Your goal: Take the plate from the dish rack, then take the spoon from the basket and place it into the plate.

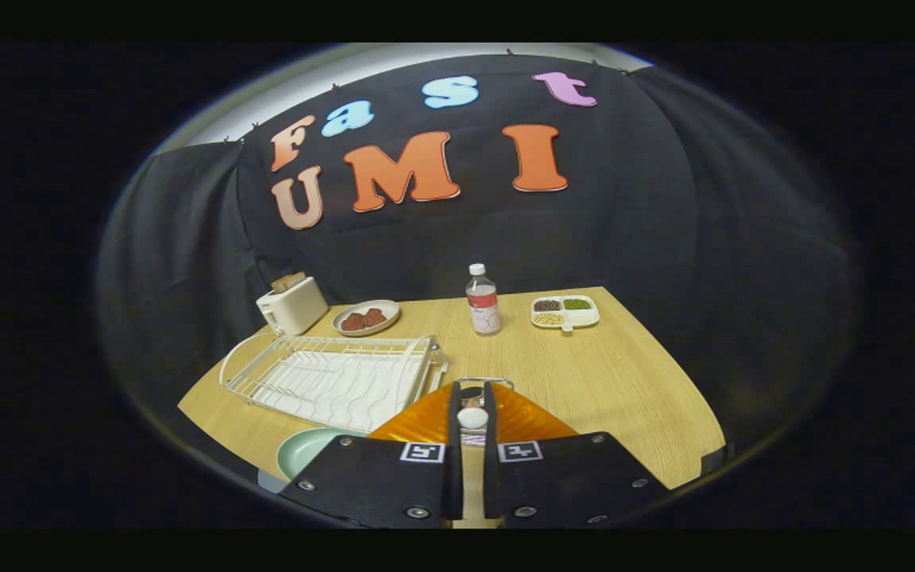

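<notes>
My gripper (pixel 472 391) hangs over the orange basket (pixel 533 419), its fingers drawn close together. A small white spoon (pixel 472 417) sits pinched between them, with a dark bit of it showing near the fingertips. The pale green plate (pixel 305 449) lies flat on the wooden table (pixel 624 381), just left of the basket and in front of the white wire dish rack (pixel 330 377). The rack holds nothing. My gripper body hides the near part of the basket and part of the plate.
At the back of the table stand a white toaster (pixel 292 305), a small dish of red food (pixel 365 318), a plastic bottle (pixel 483 300) and a white divided tray of beans (pixel 565 311). Bare wood lies to the right of the basket.
</notes>
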`<state>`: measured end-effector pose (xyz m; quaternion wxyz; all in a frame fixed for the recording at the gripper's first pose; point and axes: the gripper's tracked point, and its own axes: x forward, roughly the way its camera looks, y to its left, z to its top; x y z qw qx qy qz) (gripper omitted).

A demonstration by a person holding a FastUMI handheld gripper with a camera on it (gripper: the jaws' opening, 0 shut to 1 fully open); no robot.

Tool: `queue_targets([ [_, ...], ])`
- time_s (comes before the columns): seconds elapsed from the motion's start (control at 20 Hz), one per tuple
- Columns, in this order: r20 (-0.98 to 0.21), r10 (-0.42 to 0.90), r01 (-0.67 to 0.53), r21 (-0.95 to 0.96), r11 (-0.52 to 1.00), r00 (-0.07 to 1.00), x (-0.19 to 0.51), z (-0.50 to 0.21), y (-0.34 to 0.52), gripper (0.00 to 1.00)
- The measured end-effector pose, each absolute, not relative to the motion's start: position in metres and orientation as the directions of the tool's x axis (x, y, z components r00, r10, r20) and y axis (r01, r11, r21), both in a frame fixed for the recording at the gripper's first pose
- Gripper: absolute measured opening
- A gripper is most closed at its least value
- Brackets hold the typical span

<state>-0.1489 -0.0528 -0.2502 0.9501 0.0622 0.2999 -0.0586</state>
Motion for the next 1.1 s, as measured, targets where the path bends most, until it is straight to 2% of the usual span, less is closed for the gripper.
queue_targets([
  [0.25, -0.564, 0.01, 0.075, 0.126, 0.989, 0.826, -0.163, -0.231, -0.029, 0.1],
  [0.55, -0.526, 0.2, -0.071, 0.254, 0.965, 0.827, -0.177, -0.223, 0.024, 0.1],
  [0.95, -0.535, 0.379, -0.192, 0.373, 0.908, 0.755, -0.181, -0.25, 0.079, 0.1],
  [1.1, -0.576, 0.423, -0.224, 0.385, 0.895, 0.7, -0.189, -0.274, 0.095, 0.11],
])
